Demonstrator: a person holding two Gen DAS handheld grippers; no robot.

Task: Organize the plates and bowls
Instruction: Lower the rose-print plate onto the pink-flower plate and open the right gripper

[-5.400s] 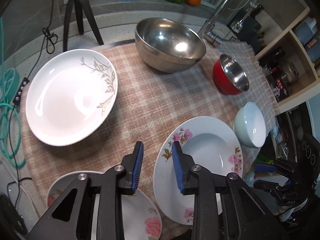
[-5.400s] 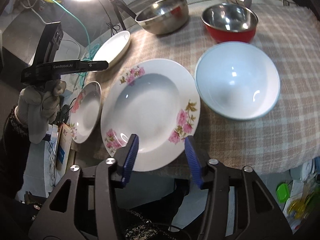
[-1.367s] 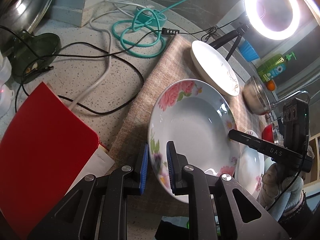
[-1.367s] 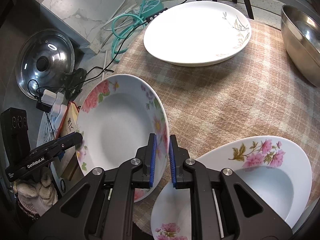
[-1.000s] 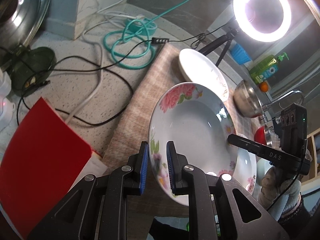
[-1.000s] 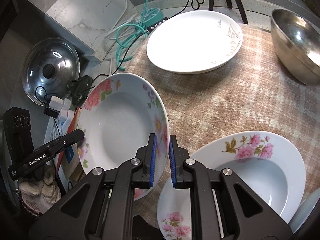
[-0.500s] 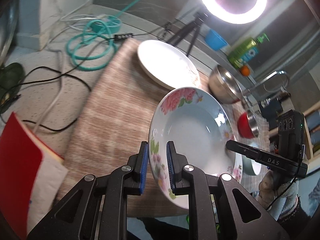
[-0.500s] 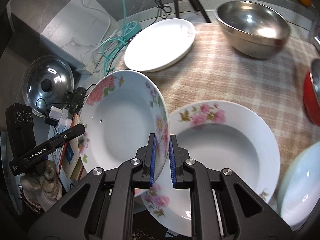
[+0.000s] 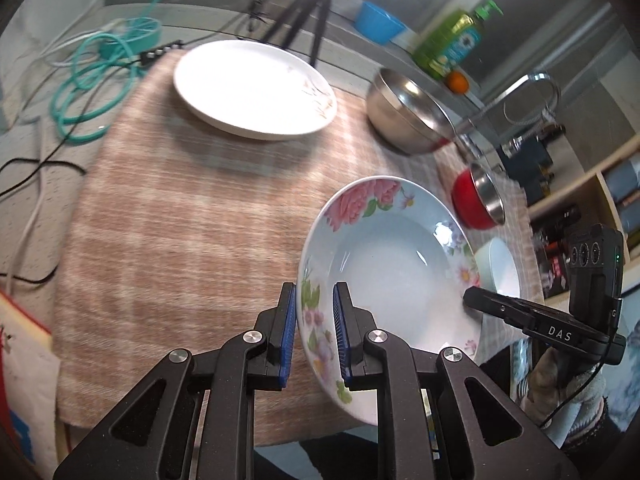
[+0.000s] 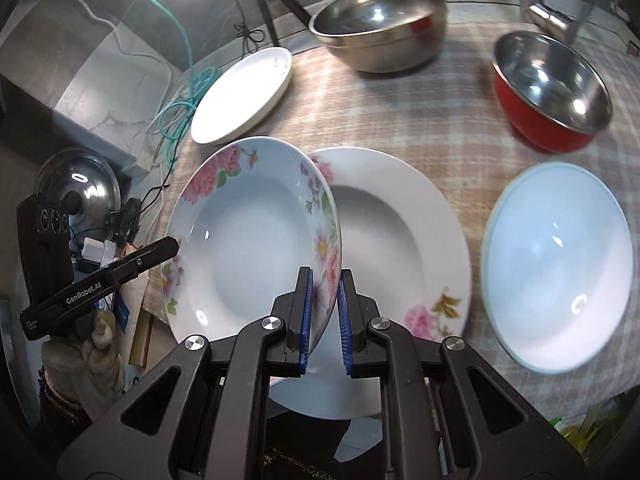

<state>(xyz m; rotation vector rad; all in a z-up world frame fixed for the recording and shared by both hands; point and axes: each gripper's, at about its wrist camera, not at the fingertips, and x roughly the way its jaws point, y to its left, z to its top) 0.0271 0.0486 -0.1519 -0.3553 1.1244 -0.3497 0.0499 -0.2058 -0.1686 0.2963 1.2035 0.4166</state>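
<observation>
Both grippers hold one small flowered plate (image 9: 392, 276), also in the right wrist view (image 10: 252, 248), tilted in the air. My left gripper (image 9: 314, 312) is shut on its left rim. My right gripper (image 10: 323, 300) is shut on its right rim. Under and to the right of it lies a larger flowered plate (image 10: 400, 232) on the checked cloth (image 9: 168, 208). A big white plate (image 9: 252, 88) lies far left. A steel bowl (image 10: 380, 24), a red bowl (image 10: 552, 88) and a pale blue bowl (image 10: 556, 264) stand on the cloth.
Teal cable coils (image 9: 96, 76) and black wires lie left of the cloth. A tripod (image 9: 308, 8), a blue tub (image 9: 378, 22), a green soap bottle (image 9: 452, 44) and a faucet (image 9: 528, 92) stand behind. A pot lid (image 10: 76, 192) lies lower left.
Both grippers have carried the small flowered plate to the right, from beside the cloth's left edge to above the larger flowered plate. Their grip is unchanged.
</observation>
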